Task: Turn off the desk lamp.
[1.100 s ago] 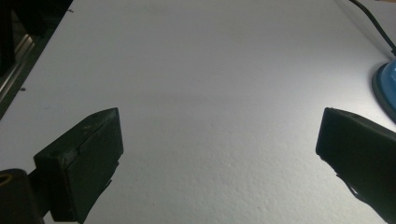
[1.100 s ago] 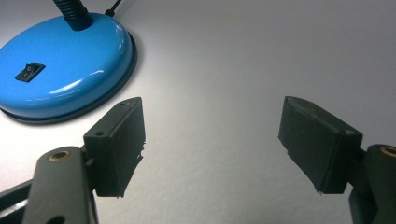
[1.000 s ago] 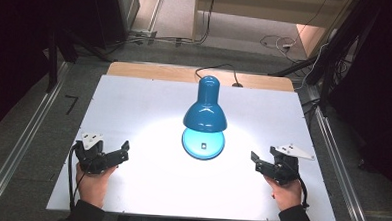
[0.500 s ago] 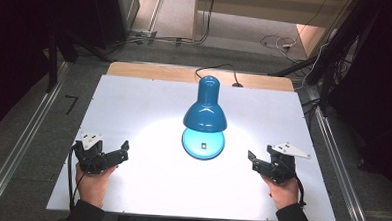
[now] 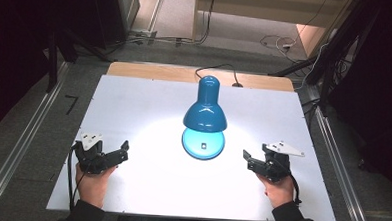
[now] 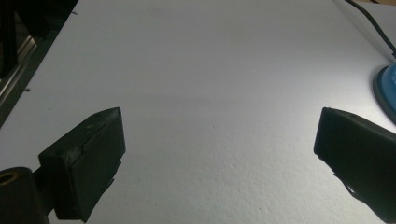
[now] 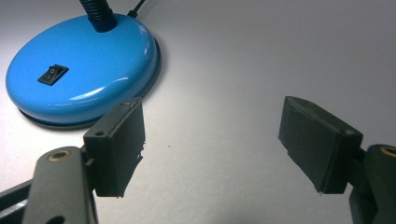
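Note:
A blue desk lamp stands mid-table, lit. Its shade (image 5: 205,116) hangs over the round base (image 5: 202,143). The base (image 7: 84,70) carries a black rocker switch (image 7: 52,73) and a black gooseneck (image 7: 98,11). My left gripper (image 5: 122,153) rests on the white table at the lamp's left, open and empty. In its own view it (image 6: 219,140) faces bare table, with the base's edge (image 6: 386,88) at far right. My right gripper (image 5: 248,161) sits to the lamp's right, open, pointing at the base. Nothing lies between its jaws (image 7: 212,135).
The white table top (image 5: 134,108) has a wooden strip (image 5: 150,71) along its far edge. The lamp's black cable (image 5: 221,69) runs off the back. Metal rails (image 5: 22,143) flank the table on both sides. Floor cables (image 5: 282,44) lie beyond.
My right gripper has crept slightly left toward the lamp base. The left gripper and the lamp have hardly moved.

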{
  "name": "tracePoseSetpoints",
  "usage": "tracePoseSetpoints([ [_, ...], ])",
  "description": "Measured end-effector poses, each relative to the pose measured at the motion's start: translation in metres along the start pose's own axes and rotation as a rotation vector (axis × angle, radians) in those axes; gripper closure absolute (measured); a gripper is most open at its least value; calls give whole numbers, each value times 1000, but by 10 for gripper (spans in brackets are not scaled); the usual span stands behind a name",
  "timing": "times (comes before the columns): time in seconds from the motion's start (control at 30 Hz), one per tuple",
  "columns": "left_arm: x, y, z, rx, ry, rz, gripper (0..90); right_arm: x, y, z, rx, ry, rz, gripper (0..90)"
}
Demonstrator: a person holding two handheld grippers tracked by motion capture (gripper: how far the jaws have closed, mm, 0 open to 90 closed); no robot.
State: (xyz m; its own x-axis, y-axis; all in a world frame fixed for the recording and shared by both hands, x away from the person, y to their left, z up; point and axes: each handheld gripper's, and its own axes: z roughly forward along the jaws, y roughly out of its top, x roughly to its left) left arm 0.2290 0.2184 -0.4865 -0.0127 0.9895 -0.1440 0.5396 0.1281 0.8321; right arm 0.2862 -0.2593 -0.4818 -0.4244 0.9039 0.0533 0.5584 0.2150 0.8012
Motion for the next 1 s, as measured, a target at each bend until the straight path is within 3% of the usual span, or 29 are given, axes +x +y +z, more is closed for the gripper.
tracePoseSetpoints([
  [1.0,0,0,0,4,-1,0,24,19,8,12,5,39,-33,214],
])
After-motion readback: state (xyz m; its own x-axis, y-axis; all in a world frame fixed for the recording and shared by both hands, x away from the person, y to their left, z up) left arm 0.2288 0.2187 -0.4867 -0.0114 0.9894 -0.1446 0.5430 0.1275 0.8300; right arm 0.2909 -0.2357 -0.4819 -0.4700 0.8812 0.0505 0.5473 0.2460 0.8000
